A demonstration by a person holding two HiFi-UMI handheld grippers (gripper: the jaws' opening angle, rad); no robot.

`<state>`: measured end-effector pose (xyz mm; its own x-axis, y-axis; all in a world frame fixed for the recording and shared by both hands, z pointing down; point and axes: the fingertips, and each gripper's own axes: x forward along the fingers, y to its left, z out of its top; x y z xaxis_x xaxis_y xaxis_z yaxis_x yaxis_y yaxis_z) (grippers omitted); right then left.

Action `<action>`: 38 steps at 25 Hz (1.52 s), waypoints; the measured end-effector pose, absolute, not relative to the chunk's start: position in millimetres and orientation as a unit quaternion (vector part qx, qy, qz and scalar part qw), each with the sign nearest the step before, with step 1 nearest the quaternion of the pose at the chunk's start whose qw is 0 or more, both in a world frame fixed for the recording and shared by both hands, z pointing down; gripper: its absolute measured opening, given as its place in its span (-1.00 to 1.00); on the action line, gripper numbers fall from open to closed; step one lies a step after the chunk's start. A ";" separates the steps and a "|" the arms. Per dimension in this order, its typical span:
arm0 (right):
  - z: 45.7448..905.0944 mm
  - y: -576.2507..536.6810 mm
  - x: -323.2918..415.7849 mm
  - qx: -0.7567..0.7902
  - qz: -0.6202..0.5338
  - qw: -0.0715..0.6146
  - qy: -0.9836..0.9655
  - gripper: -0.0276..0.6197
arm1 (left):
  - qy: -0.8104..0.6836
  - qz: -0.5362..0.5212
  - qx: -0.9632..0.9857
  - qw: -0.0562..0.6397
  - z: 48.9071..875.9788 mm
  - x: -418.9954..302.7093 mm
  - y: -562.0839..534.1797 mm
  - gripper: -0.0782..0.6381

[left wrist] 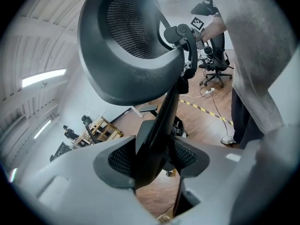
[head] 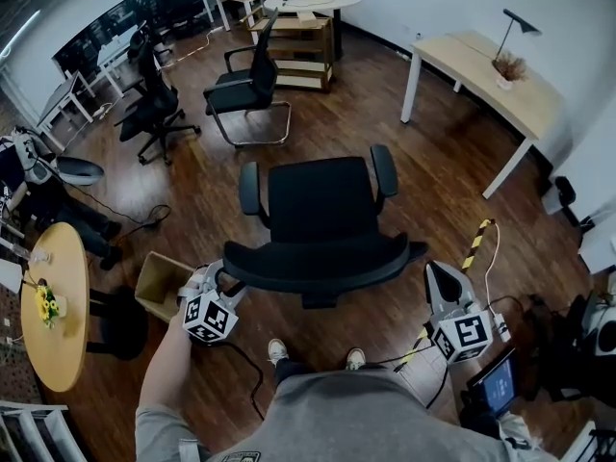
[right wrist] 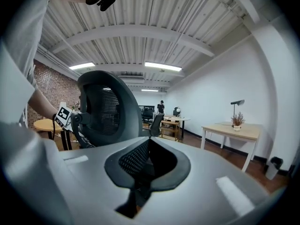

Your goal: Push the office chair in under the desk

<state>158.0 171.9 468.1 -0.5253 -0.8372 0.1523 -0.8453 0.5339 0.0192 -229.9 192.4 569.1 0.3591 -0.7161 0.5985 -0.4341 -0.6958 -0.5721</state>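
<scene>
The black office chair stands on the wood floor right in front of me, its curved backrest nearest to me. My left gripper is at the backrest's left end. In the left gripper view a black bar of the chair's back fills the gap of the left gripper, with both pads against it. My right gripper hangs shut and empty just right of the backrest, apart from it; the right gripper points past the mesh back. The light wooden desk stands at the far right.
A black visitor chair and a rolling chair stand behind. A wooden shelf unit is at the back. A round yellow table and a cardboard box lie left. Yellow-black tape and cables run along the floor at right.
</scene>
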 end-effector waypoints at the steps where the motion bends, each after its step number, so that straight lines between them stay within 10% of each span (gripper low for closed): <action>1: 467.1 171.6 154.3 0.484 0.026 0.073 -0.872 -0.90 | 0.350 -0.440 -0.811 0.163 568.5 -232.3 191.8 -0.18; 17: 474.5 204.4 62.8 0.586 0.011 0.099 -0.804 -0.90 | 0.209 -0.421 -0.854 0.224 573.6 -306.9 172.3 -0.28; 25: 505.2 223.3 39.0 0.517 -0.053 0.268 -0.811 -0.89 | 0.156 -0.420 -0.862 0.239 576.1 -347.6 147.0 -0.29; 28: 523.1 228.3 15.3 0.441 -0.081 0.344 -0.825 -0.38 | 0.138 -0.422 -0.863 0.241 575.6 -361.7 137.2 -0.29; 38: 584.8 220.2 -58.5 0.230 -0.166 0.548 -0.787 -0.22 | 0.088 -0.439 -0.860 0.247 579.6 -393.4 108.1 -0.30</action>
<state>-58.5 220.2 584.8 -0.2939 -0.5429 0.7867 -0.1799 0.8397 0.5123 -393.4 108.1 579.6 0.5994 -0.3686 0.7105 0.0645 -0.8625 -0.5019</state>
